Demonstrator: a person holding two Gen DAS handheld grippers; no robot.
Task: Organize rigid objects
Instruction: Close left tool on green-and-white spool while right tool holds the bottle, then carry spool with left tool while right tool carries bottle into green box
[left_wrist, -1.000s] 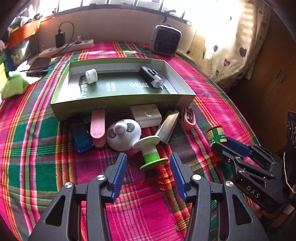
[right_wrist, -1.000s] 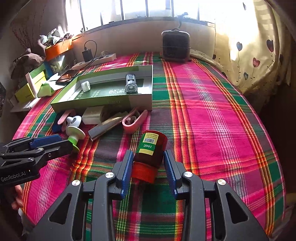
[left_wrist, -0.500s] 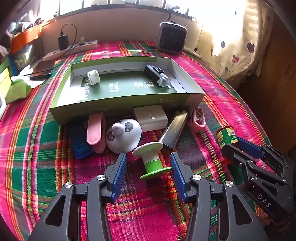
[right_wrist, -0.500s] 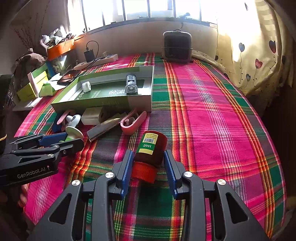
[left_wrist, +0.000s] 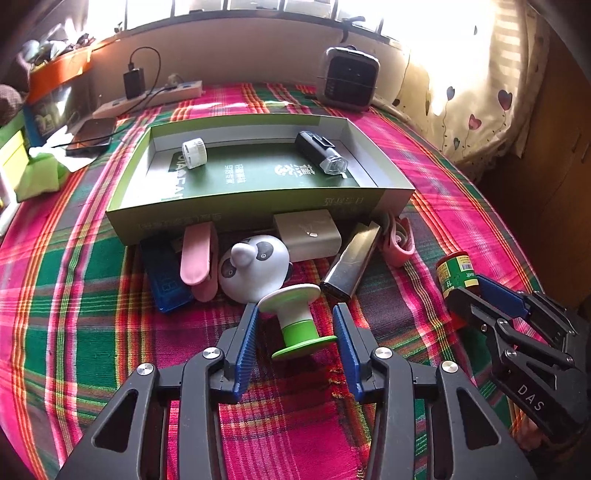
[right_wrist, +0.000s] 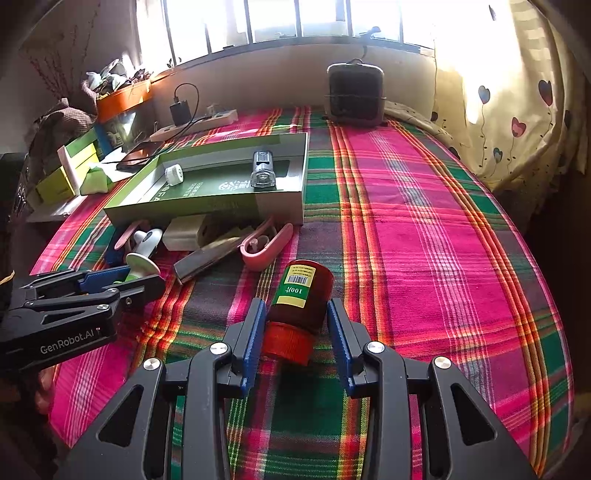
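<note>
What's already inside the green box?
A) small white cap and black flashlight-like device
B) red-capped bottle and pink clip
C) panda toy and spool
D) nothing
A: the left wrist view shows a small white cap and a black flashlight-like device lying on the floor of the green box; the other items sit outside its front wall.

surface: table under a pink-green plaid cloth (right_wrist: 424, 258)
middle: green tray box (left_wrist: 236, 216)
right in front of it: blue case (left_wrist: 166, 284), pink clip (left_wrist: 197, 254), panda thing (left_wrist: 255, 267), white block (left_wrist: 308, 236), metal bar (left_wrist: 351, 266), spool (left_wrist: 297, 325), red jar (right_wrist: 301, 306)
back edge: power strip (left_wrist: 147, 99), small heater (left_wrist: 349, 83)
</note>
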